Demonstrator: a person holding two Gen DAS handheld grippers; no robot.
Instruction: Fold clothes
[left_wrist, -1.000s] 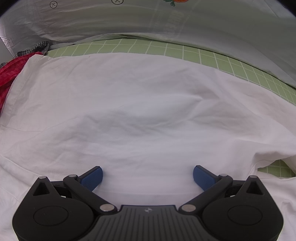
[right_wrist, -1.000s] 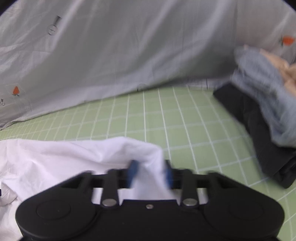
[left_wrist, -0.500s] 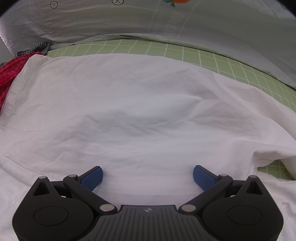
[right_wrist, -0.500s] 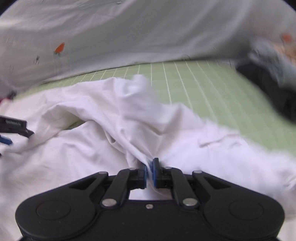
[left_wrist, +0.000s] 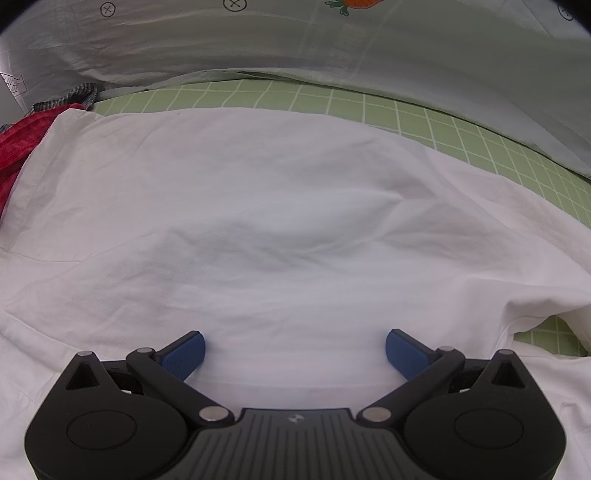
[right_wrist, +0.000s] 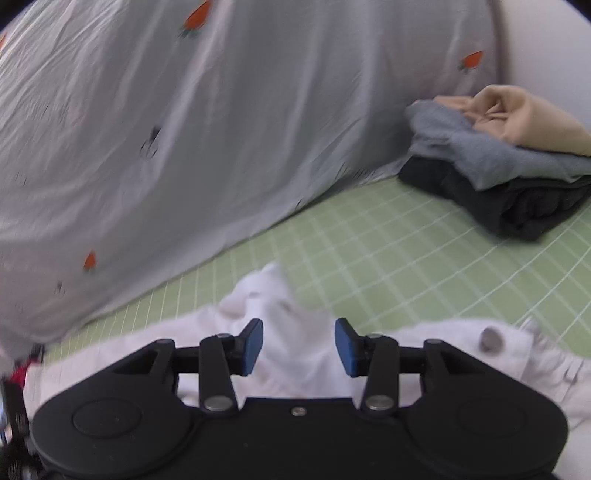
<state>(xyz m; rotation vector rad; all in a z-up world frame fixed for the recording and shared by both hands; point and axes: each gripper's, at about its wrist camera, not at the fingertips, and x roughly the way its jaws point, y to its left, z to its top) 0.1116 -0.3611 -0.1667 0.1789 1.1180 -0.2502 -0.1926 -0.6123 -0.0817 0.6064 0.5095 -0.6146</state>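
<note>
A white garment (left_wrist: 280, 206) lies spread over the green checked sheet (left_wrist: 332, 99), filling most of the left wrist view. My left gripper (left_wrist: 294, 350) hovers just above its near part, jaws wide open, nothing between the blue pads. In the right wrist view a rumpled part of the white garment (right_wrist: 273, 306) with a round button (right_wrist: 489, 338) lies on the green sheet (right_wrist: 406, 258). My right gripper (right_wrist: 299, 347) is above it, jaws opening; the cloth lies behind the gap and the pads do not press on it.
A pale grey quilt with strawberry prints (right_wrist: 184, 129) rises along the far side, also the quilt (left_wrist: 369, 48) in the left view. A stack of folded clothes, tan, grey and black (right_wrist: 509, 162), sits at the right. Red cloth (left_wrist: 14, 147) lies at the left edge.
My right gripper carried a pinched fold of white cloth across, then let it go and lifted away. The white garment's right side shifted slightly. The left gripper stayed still.
</note>
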